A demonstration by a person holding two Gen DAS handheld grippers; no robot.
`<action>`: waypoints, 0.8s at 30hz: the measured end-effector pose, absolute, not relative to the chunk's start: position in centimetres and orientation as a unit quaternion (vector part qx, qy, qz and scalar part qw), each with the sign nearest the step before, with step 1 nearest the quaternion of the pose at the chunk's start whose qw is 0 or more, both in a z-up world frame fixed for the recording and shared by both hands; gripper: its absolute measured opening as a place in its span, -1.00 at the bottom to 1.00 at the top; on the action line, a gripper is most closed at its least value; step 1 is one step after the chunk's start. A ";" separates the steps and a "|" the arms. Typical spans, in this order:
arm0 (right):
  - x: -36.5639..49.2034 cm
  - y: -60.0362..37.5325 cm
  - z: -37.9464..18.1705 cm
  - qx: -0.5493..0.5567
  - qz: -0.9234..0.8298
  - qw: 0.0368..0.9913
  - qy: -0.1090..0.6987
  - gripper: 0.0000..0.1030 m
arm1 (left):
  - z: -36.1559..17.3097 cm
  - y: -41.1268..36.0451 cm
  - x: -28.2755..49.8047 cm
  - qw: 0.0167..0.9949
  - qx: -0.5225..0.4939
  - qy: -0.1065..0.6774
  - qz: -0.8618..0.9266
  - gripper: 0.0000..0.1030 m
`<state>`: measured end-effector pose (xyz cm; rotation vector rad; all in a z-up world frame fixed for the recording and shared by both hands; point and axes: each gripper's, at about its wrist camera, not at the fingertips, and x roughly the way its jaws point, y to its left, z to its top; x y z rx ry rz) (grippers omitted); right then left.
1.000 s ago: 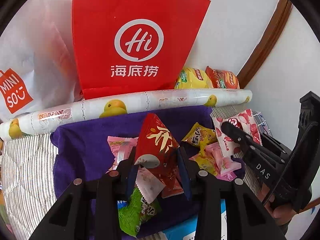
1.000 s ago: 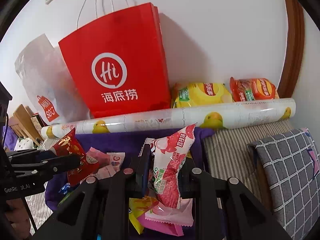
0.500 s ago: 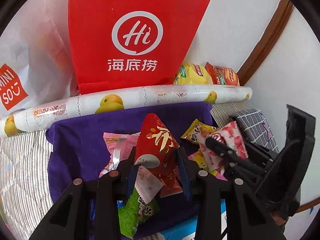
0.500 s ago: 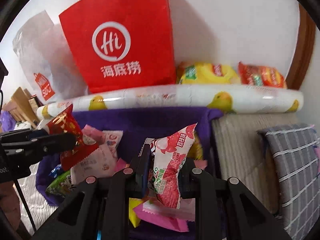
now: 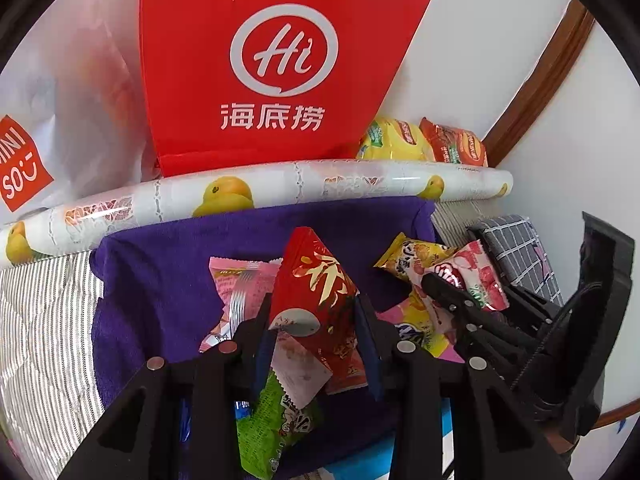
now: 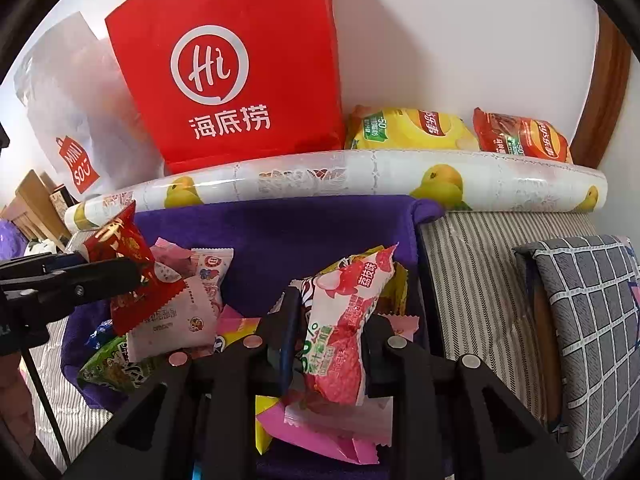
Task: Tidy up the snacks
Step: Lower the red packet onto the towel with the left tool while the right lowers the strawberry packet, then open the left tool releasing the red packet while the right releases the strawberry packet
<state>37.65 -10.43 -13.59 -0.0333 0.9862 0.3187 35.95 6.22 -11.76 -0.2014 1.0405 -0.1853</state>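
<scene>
Since one second ago, our right claw [image 6: 328,332] has come down toward the snack pile, so the red paper bag [image 6: 240,64] sits higher in its view; the left claw [image 5: 316,320] has hardly shifted.

Left claw: jaws nearly closed, pads pressing a red snack packet [image 5: 316,284] from both sides. Its long axis runs up and away from the claw, top corner tilted slightly left. Right claw: jaws likewise narrow, clamped on a pink lychee packet [image 6: 344,320]; long axis upright, top end leaning right.

Surroundings: both packets hang over a purple cloth [image 5: 160,272] strewn with loose snacks: a green packet [image 5: 276,424] just under the left claw, a pale pink packet [image 5: 240,280] behind it, a yellow packet [image 5: 412,256] to the right. Behind the cloth lies a rolled duck-print sheet [image 5: 320,188], then the red paper bag, a white plastic bag [image 5: 60,120], and two crisp bags, yellow [image 6: 408,128] and orange [image 6: 520,140], against the wall. Nothing stands between either claw and the cloth.

View differences: only the right wrist shows the striped bedding [image 6: 472,280] to the right of the cloth, a grey checked cushion [image 6: 592,320] in full, and wooden furniture [image 6: 28,200] far left. Each view catches the other claw entering from the side.
</scene>
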 end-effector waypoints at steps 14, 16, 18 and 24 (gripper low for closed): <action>37.1 -10.6 -12.6 -0.019 0.161 0.878 0.450 -0.21 | -13.2 5.4 36.4 0.849 -0.085 0.515 -0.080 -0.31; 36.9 -10.5 -12.4 -0.023 0.164 0.882 0.441 -0.17 | -13.2 5.5 36.4 0.849 -0.089 0.515 -0.081 -0.31; 36.7 -10.4 -12.2 -0.025 0.164 0.884 0.436 -0.07 | -13.3 5.5 36.5 0.848 -0.098 0.514 -0.090 -0.31; 36.3 -10.3 -11.9 -0.029 0.169 0.890 0.423 0.18 | -14.4 5.0 36.8 0.839 -0.113 0.522 -0.108 -0.30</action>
